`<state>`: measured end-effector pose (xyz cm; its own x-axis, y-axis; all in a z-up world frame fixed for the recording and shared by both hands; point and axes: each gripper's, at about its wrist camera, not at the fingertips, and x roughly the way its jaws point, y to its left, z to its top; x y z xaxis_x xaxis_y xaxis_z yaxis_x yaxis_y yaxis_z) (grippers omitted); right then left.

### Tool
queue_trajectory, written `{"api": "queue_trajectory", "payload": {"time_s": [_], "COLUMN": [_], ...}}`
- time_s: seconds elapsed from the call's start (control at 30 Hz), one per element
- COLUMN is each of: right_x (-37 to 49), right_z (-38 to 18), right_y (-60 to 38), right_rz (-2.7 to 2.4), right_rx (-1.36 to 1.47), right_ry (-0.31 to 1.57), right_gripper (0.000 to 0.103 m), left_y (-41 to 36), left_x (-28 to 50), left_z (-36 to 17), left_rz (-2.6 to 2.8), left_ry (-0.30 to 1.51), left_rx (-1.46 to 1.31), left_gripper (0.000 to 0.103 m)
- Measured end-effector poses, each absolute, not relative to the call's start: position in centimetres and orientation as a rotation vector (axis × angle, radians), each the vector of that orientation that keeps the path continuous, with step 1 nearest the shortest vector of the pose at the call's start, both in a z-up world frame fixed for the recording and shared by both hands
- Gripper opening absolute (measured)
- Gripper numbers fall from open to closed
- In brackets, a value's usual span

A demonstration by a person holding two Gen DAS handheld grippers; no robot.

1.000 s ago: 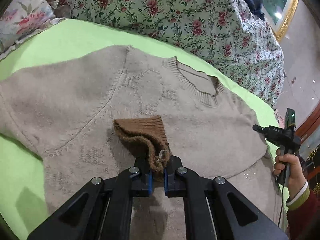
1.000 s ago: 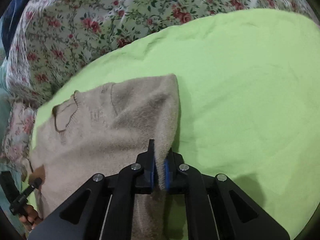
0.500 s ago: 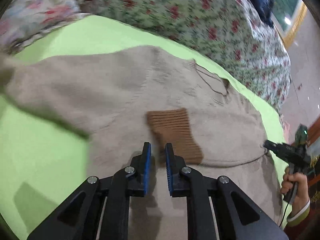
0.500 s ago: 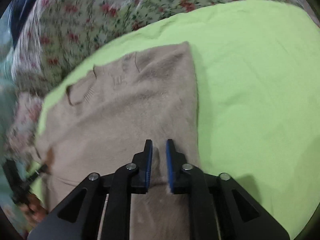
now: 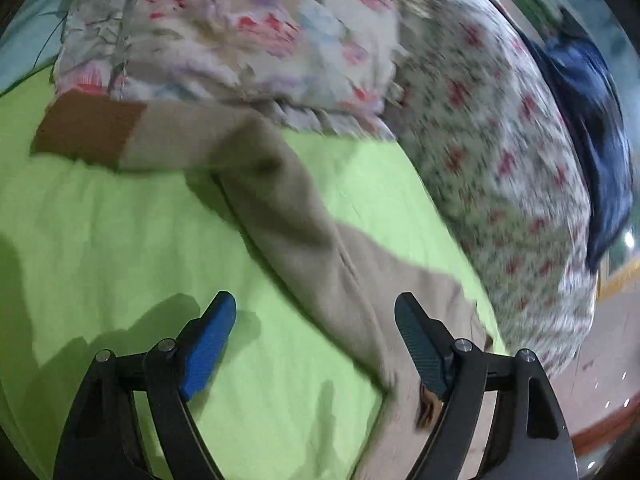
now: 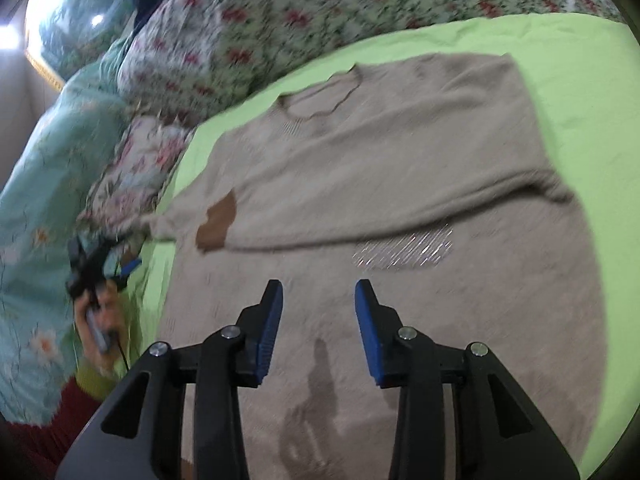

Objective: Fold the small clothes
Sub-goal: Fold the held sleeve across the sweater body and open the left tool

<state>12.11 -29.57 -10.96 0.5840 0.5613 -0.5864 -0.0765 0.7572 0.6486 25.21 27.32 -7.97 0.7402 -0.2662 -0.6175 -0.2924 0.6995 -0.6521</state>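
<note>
- The bed [image 6: 580,48], under its green sheet, carries the beige sweater [image 6: 400,168] flat, neckline away from me; 1 sleeve is folded across the chest.
- The other sleeve [image 5: 304,240] lies unfolded, its long axis running from beside my left gripper [image 5: 316,336] ahead and leftward to the brown cuff [image 5: 88,130] by the floral quilt [image 5: 480,120], which crowds it.
- My left gripper is nearer; fingers spread wide, empty.
- My right gripper [image 6: 319,316] hovers over the sweater's lower body, fingers parted, empty.

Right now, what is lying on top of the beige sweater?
One sleeve is folded across the sweater, its brown cuff at the far edge. What the sleeve covers cannot be seen.
</note>
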Motion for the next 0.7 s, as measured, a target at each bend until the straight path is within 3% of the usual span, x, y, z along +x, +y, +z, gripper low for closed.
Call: {"api": "queue_trajectory", "payload": {"time_s": [0.13, 0.27, 0.3, 0.33, 0.37, 0.53, 0.7], "right_x": [12.1, 11.8, 11.7, 11.7, 11.5, 10.8, 10.3], "right_z": [-10.9, -10.5, -10.4, -10.2, -10.1, -9.9, -9.9], "right_y": [-27.2, -26.0, -26.0, -26.0, -26.1, -27.1, -28.3], "right_rz": [0.452, 0.486, 0.486, 0.485, 0.481, 0.451, 0.427], "right_rx": [0.599, 0.586, 0.583, 0.582, 0.582, 0.596, 0.630], "right_ry": [0.905, 0.920, 0.919, 0.917, 0.912, 0.899, 0.877], "right_gripper": [0.039, 0.039, 0.039, 0.039, 0.039, 0.039, 0.039], "left_y": [30.8, 34.0, 34.2, 34.3, 34.2, 31.2, 23.2], "left_x": [28.9, 32.0, 32.6, 33.2, 33.7, 32.1, 30.8], "left_z": [-7.5, -8.5, -8.5, -8.6, -8.7, -4.7, 0.4], "left_rz": [0.043, 0.105, 0.141, 0.171, 0.166, 0.077, -0.147], "left_ry": [0.728, 0.720, 0.728, 0.747, 0.766, 0.668, 0.614], "left_rx": [-0.896, -0.973, -0.938, -0.891, -0.863, -0.711, -0.535], "left_gripper": [0.088, 0.085, 0.069, 0.033, 0.015, 0.012, 0.012]}}
